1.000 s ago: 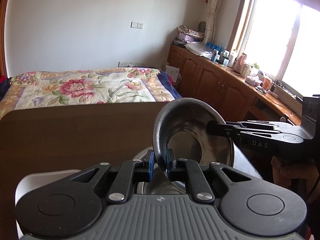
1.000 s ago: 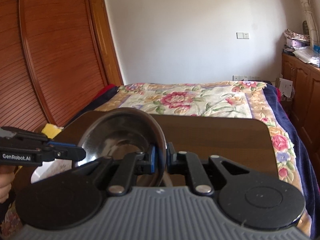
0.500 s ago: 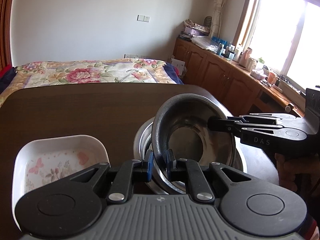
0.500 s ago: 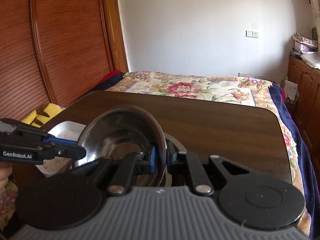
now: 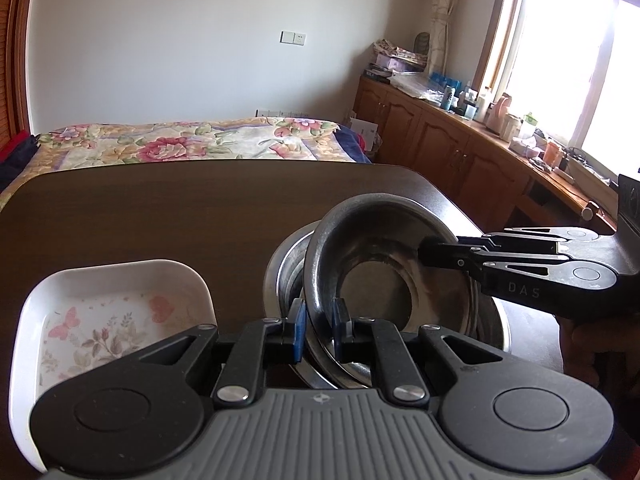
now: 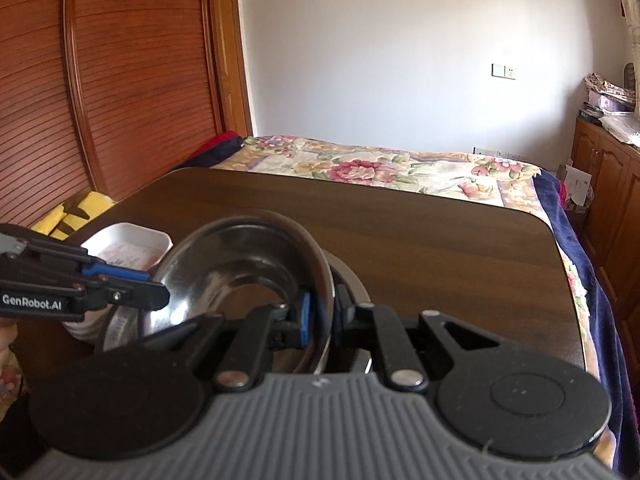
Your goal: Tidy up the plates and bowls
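Bowls first: on my dark wooden worktop (image 5: pixel 160 208) a wide steel bowl (image 5: pixel 280 276) sits beside a white floral rectangular dish (image 5: pixel 100 320). Tilted just above it hangs a smaller round steel bowl (image 5: pixel 384 256), its rim pinched by my left gripper (image 5: pixel 319 326) and right gripper (image 6: pixel 320 314), on opposite sides.

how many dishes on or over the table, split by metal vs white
metal: 2, the steel bowl held by both grippers, and the larger steel bowl under it
white: 1, the floral dish on the table
total: 3
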A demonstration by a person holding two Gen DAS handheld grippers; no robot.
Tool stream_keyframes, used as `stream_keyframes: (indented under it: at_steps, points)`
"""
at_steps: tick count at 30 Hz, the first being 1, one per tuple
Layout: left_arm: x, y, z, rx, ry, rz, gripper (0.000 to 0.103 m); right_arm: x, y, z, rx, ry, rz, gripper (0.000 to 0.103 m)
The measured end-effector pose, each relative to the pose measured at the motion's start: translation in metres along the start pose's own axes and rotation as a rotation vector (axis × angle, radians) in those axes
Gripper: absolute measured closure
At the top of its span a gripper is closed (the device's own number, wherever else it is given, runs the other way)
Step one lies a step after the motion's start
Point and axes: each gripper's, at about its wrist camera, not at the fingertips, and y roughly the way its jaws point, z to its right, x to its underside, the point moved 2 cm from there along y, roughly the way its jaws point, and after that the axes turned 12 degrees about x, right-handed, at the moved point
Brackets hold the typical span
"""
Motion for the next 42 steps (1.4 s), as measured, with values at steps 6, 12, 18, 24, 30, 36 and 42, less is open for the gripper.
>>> stream_keyframes:
  at_steps: [6,12,18,24,30,36,42]
  points:
    - [0.001,-0.002,0.0,-0.002,-0.012,0.019,0.063,0.002,-0.003,-0.001,0.014,-0.004,0.023,0.088]
    - [0.002,-0.013,0.002,-0.005,-0.021,0.055,0.063,-0.002,-0.006,0.003,0.005,0.012,0.041,0.088]
    - [0.001,-0.02,0.005,-0.025,0.008,0.097,0.059,0.0,-0.014,0.006,0.01,0.054,0.059,0.088]
    - [0.005,-0.024,0.003,-0.037,0.016,0.129,0.041,0.006,-0.024,0.01,0.02,0.095,0.081,0.087]
    - [0.009,-0.024,0.0,-0.058,0.023,0.145,0.023,0.015,-0.027,0.012,0.055,0.128,0.096,0.058]
    - [0.013,-0.022,-0.003,-0.077,0.042,0.157,0.001,0.025,-0.022,0.01,0.066,0.143,0.076,0.041]
    - [0.017,-0.022,-0.005,-0.075,0.068,0.162,0.0,0.033,-0.02,0.004,0.088,0.142,0.074,0.023]
